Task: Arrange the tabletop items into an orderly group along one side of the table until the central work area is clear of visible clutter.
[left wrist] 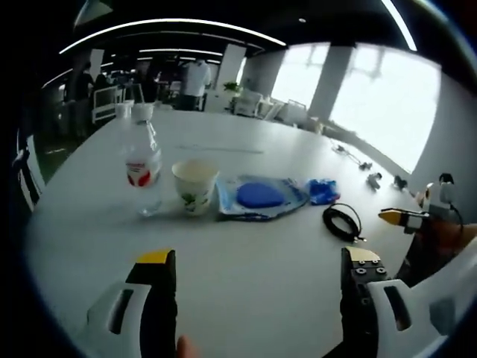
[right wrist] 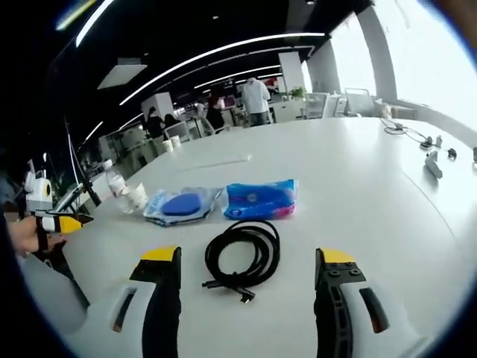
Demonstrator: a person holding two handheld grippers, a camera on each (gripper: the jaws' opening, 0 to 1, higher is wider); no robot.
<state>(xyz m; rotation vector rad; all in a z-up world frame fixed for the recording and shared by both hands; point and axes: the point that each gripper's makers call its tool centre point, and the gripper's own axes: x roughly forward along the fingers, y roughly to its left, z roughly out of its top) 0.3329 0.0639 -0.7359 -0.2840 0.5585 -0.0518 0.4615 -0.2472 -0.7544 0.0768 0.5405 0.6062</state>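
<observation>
Left gripper (left wrist: 258,261): jaws spread wide, holding nothing, poised over a bare stretch of white table (left wrist: 246,298). Right gripper (right wrist: 250,262): jaws likewise wide apart and empty, with the cable (right wrist: 244,257) lying coiled on the table between and just ahead of them; in the left gripper view the same cable (left wrist: 343,221) sits near the table's right edge. Beyond the cable, right gripper view: blue pack (right wrist: 261,199), then, just beside it to the left, a clear pouch (right wrist: 182,205) with a blue disc inside, then cup (right wrist: 138,196) and bottle (right wrist: 115,183) close together. Left gripper view, same row: bottle (left wrist: 142,168), cup (left wrist: 195,186) just beside it, pouch (left wrist: 261,197) touching or nearly touching the cup, blue pack (left wrist: 323,191) at the pouch's far end. Far side of the table: small loose items (right wrist: 432,160) and cords. Background: people (right wrist: 257,97) standing among desks and chairs.
</observation>
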